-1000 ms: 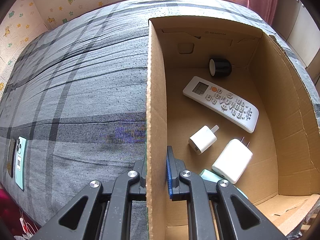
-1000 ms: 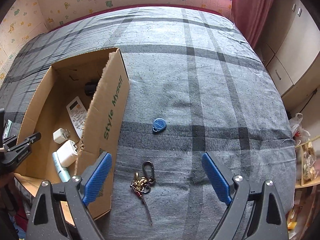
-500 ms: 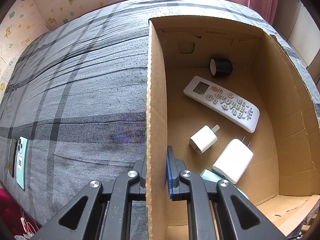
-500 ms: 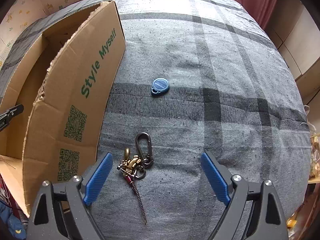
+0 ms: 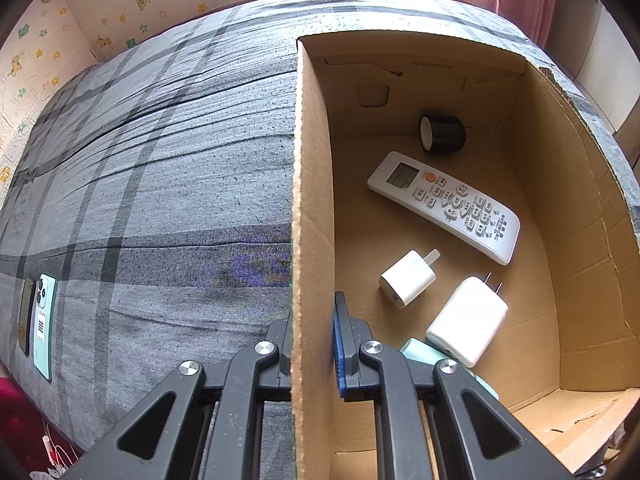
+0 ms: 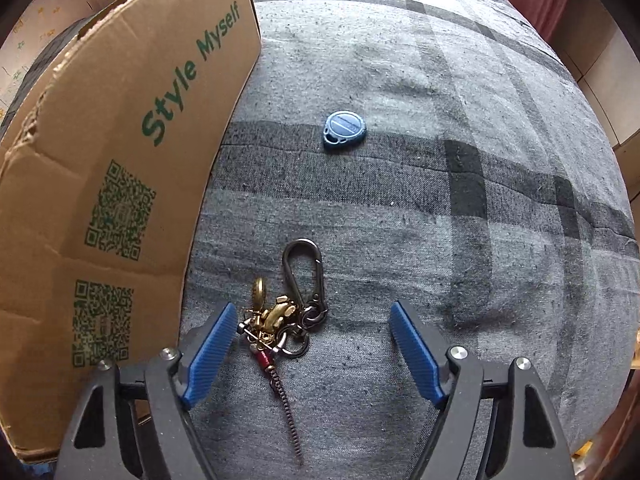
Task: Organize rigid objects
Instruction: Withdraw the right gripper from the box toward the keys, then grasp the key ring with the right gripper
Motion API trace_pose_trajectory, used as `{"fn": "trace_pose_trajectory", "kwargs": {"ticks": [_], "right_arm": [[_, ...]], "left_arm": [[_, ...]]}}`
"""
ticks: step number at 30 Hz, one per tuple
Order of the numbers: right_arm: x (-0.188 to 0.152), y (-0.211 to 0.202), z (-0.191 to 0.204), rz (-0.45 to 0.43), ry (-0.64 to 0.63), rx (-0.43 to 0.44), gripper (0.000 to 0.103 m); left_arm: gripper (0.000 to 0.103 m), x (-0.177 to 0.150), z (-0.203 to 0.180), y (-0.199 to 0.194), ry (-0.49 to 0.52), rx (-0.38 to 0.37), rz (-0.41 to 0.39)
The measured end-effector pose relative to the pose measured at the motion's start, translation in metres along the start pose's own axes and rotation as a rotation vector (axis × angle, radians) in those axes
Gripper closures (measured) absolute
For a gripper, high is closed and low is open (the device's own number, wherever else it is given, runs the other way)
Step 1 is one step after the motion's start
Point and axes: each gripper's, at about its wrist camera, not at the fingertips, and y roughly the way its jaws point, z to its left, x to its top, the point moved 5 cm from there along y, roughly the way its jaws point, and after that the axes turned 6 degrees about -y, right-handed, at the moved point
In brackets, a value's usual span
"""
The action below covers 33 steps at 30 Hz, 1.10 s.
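While the left gripper (image 5: 312,344) clamps the box (image 5: 310,200) wall (steadying it), the right gripper (image 6: 312,344) hangs wide open over the keys (image 6: 280,312), tag (image 6: 344,130) at twelve o'clock.

Bed (image 5: 160,168), covered in grey cloth with dark plaid stripes, creased on the left half.

Lying directly on cloth:
- Cardboard box (image 5: 580,208), open-topped, printed "Style Myself" with two green QR codes on outer wall.
- Keychain (image 6: 286,312): dark carabiner, brass charms, rings, red bead and coiled tail; just beside box wall.
- Blue tag (image 6: 344,130), rounded, on a dark stripe, well apart from keychain.
- Mint-green phone (image 5: 43,326), face down, near bed's left edge.
- Dark flat item (image 5: 26,320) touching phone's left side; nature unclear.
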Motion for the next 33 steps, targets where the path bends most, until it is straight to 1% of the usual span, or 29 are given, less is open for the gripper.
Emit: {"fn": "trace_pose_trajectory", "kwargs": {"ticks": [5, 10, 11, 13, 14, 15, 17, 19, 20, 22, 31, 32, 33], "right_arm": [[-0.004, 0.009, 0.008, 0.004, -0.015, -0.023, 0.022], [-0.008, 0.017, 0.011, -0.002, -0.005, -0.026, 0.023], [-0.009, 0.017, 0.011, -0.002, -0.003, -0.028, 0.023], [-0.01, 0.015, 0.013, -0.006, -0.002, -0.035, 0.029], [-0.009, 0.014, 0.014, -0.008, -0.003, -0.037, 0.037], [-0.007, 0.013, 0.013, -0.014, -0.003, -0.035, 0.051], [-0.005, 0.009, 0.016, -0.02, -0.009, -0.045, 0.064], [-0.005, 0.006, 0.016, -0.018, 0.004, -0.039, 0.067], [-0.006, 0.005, 0.016, -0.011, 0.011, -0.036, 0.079], [-0.004, 0.001, 0.014, -0.012, 0.03, -0.023, 0.079], [-0.002, -0.025, 0.0, -0.04, 0.045, -0.021, 0.08], [0.001, -0.028, -0.001, -0.047, 0.045, -0.023, 0.082], [0.001, -0.032, -0.002, -0.049, 0.044, -0.02, 0.082]], "left_arm": [[0.09, 0.0, 0.0, 0.0, -0.001, 0.0, -0.001], [0.09, 0.0, 0.001, 0.001, -0.001, 0.001, 0.0], [0.09, 0.0, 0.0, 0.001, -0.001, 0.001, 0.001], [0.09, 0.0, 0.0, 0.001, 0.0, 0.001, 0.001], [0.09, 0.0, 0.0, 0.001, -0.001, 0.002, 0.001], [0.09, 0.0, 0.0, 0.001, -0.001, 0.002, 0.001], [0.09, 0.0, 0.001, 0.001, 0.0, 0.004, 0.0], [0.09, 0.0, 0.0, 0.001, -0.001, 0.003, 0.0], [0.09, 0.0, 0.0, 0.001, 0.0, 0.004, 0.0], [0.09, 0.0, 0.0, 0.001, 0.001, 0.005, 0.0], [0.09, 0.0, 0.0, 0.0, 0.0, 0.003, 0.0], [0.09, 0.0, 0.0, 0.0, 0.0, 0.002, 0.0], [0.09, 0.0, 0.0, -0.001, 0.0, 0.002, -0.001]]}}
